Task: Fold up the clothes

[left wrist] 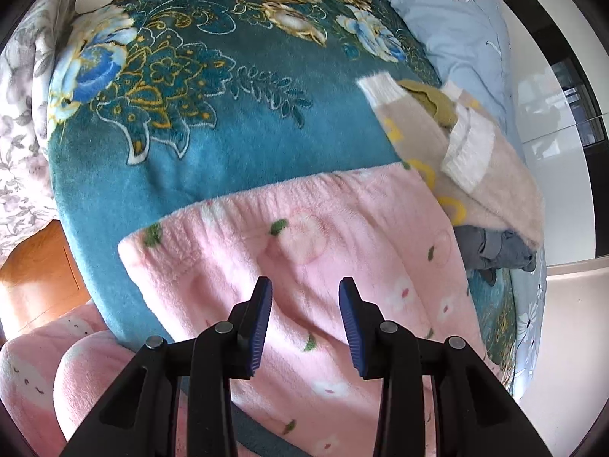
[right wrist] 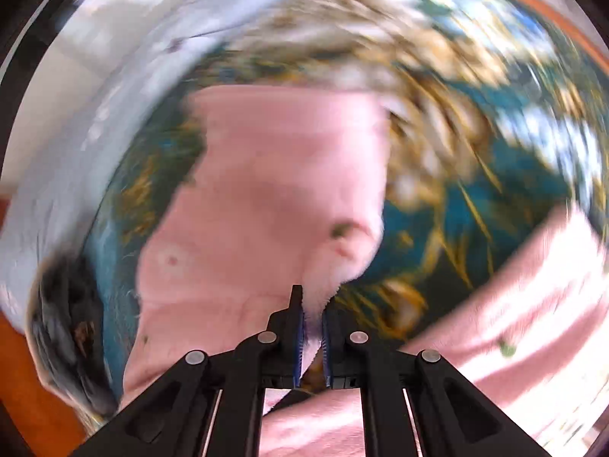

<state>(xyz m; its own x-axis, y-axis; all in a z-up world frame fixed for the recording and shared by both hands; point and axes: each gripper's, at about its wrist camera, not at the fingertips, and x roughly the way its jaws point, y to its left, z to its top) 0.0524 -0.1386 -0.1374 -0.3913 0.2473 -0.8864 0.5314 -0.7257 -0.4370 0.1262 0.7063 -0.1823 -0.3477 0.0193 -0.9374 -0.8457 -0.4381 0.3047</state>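
A pink fleece garment (left wrist: 289, 251) lies spread across the near part of a bed covered by a teal floral blanket (left wrist: 213, 141). The fabric is plush and fuzzy, pale pink with small green leaf marks, faint round peach shapes and little white flowers. Its far edge is a gathered, ribbed band (it reads as an elastic waistband) running straight across the blanket. The near part drapes over the edge of the bed, and more pink fleece bunches at the lower left of the left wrist view.

The left claw (left wrist: 306, 323) hovers over the garment with its blue-padded fingers spread apart and nothing between them.

The right claw (right wrist: 313, 327) is nearly closed, pinching a fold of the pink garment (right wrist: 281, 175) between its pads; the cloth rises from the pinch in a narrow tuft and widens beyond it. This view is heavily smeared, so the pattern on the fabric is hard to make out there.

To the right of the pink garment in the left wrist view sits a loose pile: a beige fleece piece with white ribbed cuffs (left wrist: 472, 152) and yellow rings, an olive-green item (left wrist: 434, 103) tucked in it, and something dark grey (left wrist: 495, 251) below. A pale blue daisy-print pillow (left wrist: 449, 11) lies beyond them.
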